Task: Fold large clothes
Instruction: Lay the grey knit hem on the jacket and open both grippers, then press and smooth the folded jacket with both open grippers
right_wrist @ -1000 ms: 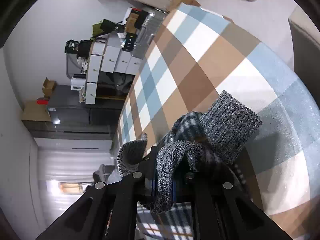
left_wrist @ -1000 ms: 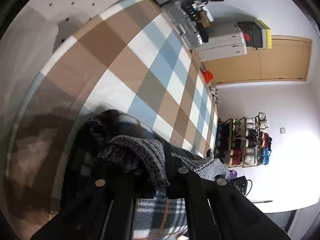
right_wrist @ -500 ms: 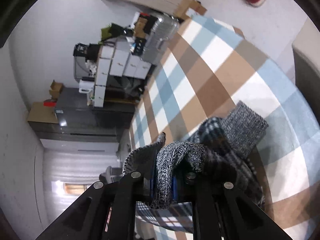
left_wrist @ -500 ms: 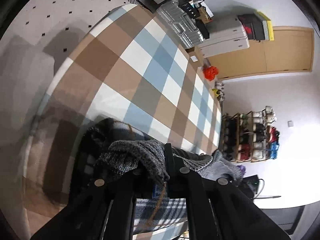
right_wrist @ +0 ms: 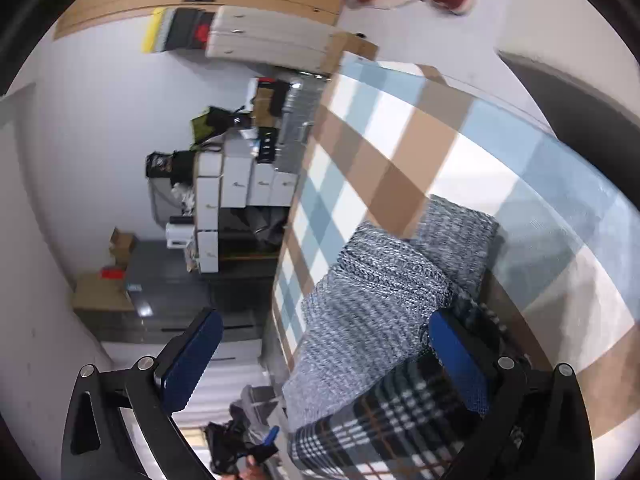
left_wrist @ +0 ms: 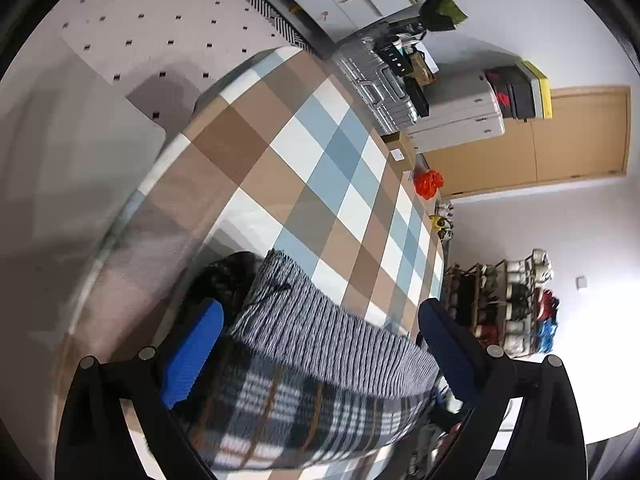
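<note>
A dark plaid garment with a grey ribbed knit hem lies folded on the checked bed cover. My left gripper is open just above it, blue pads on either side of the hem, not touching. In the right wrist view the same garment shows its grey knit band and a grey cuff beside it. My right gripper is open and empty over the knit band.
The bed edge runs along the left in the left wrist view. Beyond it are a dotted rug, a silver suitcase, white drawers, a shoe rack and a wooden door.
Both grippers were shut on the grey knit hem and have opened and let it go. The hem has dropped flat onto the garment and both grippers have lifted away.
</note>
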A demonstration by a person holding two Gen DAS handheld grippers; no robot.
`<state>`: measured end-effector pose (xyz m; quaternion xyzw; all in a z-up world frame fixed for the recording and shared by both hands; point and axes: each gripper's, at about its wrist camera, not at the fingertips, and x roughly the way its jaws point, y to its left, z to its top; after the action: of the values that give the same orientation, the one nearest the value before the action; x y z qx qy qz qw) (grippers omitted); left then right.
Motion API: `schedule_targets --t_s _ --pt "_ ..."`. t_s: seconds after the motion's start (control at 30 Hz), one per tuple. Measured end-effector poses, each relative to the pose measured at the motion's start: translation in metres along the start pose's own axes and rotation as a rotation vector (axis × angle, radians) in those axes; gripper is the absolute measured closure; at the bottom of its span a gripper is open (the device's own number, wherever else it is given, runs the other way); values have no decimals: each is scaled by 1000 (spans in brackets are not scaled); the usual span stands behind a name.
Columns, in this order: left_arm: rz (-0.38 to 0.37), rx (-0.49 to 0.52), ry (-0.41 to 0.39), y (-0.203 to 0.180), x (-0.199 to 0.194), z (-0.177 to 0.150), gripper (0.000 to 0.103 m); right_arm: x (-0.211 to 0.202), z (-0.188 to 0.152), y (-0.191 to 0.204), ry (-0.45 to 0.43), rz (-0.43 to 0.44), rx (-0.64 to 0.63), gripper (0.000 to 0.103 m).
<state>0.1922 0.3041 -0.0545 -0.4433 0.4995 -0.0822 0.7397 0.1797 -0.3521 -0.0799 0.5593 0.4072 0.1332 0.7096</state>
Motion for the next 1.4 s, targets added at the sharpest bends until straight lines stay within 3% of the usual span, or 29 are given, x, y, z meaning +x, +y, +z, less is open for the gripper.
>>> schedule_targets --t_s 0.1,0.23,0.3,0.4,0.5,0.6,0.7,0.93,1.1,1.17,1.2,1.3,1.4 --pt "-10 70 4 -16 -8 -12 7 -15 -3 22 -50 -6 -103 0" --pt "19 259 68 -54 -1 -51 7 -28 -32 78 -73 -132 -445 0" --pt "40 359 118 -69 13 -72 7 -20 -62 100 -47 -249 -660 0" --pt "132 499 181 -82 43 -108 7 12 -126 115 34 -460 -1041 0" --pt "258 591 195 -78 78 -124 7 50 -170 103 121 -594 -1252 0" --pt "325 556 177 -61 100 -116 7 90 -176 73 209 -767 -1263 0" --pt "309 545 160 -51 109 -105 7 117 -164 40 290 -882 -1217 0" --pt "325 622 143 -45 129 -98 4 128 -153 22 327 -916 -1196 0" --pt "343 629 154 -53 123 -96 3 121 -150 46 336 -899 -1173 0" --pt "340 634 135 -59 105 -100 3 105 -155 71 265 -836 -1186 0" --pt "346 645 112 -60 96 -104 3 95 -163 89 243 -754 -1196 0" --pt "355 679 59 -61 76 -108 3 92 -189 119 247 -639 -1223 0" --pt "378 638 57 -44 75 -106 3 127 -215 121 306 -699 -1282 0"
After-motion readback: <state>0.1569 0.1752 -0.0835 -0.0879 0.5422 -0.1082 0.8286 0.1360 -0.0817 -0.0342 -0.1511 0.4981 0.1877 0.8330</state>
